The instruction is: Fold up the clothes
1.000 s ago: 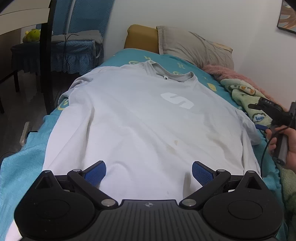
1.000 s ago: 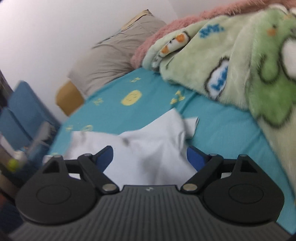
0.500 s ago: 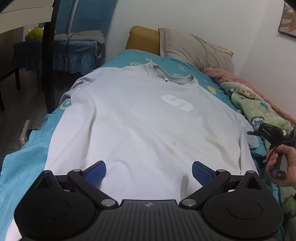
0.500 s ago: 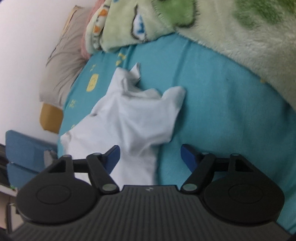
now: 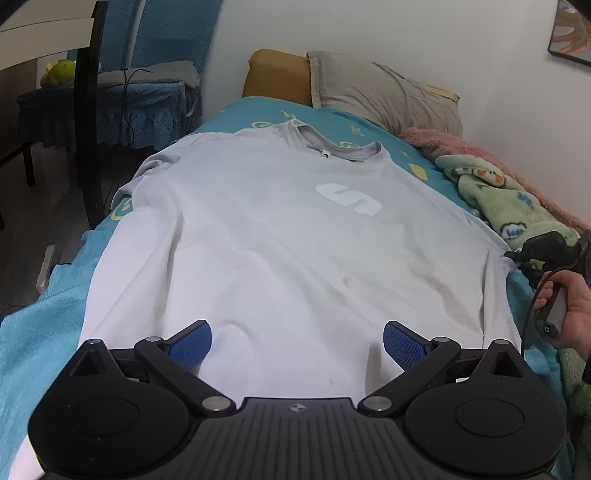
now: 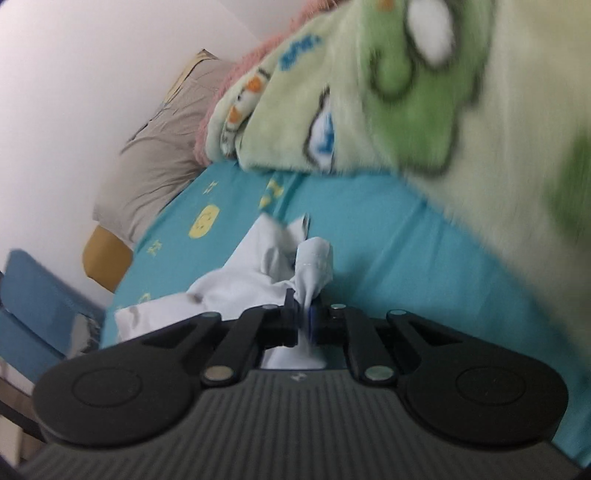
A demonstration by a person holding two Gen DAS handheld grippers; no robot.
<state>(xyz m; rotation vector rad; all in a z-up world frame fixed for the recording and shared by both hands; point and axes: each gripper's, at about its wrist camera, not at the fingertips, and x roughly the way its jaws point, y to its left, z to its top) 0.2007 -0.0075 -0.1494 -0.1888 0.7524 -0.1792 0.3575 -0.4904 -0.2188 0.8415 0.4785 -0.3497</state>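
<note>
White wall [image 5: 424, 40], teal-sheeted bed [image 5: 48, 291], grey pillow [image 5: 384, 96], green fleece blanket [image 6: 424, 92], framed picture [image 5: 570, 35], dark floor [image 5: 22, 218]

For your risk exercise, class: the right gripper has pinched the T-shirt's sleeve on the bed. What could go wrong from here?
1. The right gripper pinches only a thin bunch of sleeve; a pull might slip it free.
2. The left gripper is open over the hem, so the T-shirt could drag.
3. The green blanket lies close and could snag.
</note>
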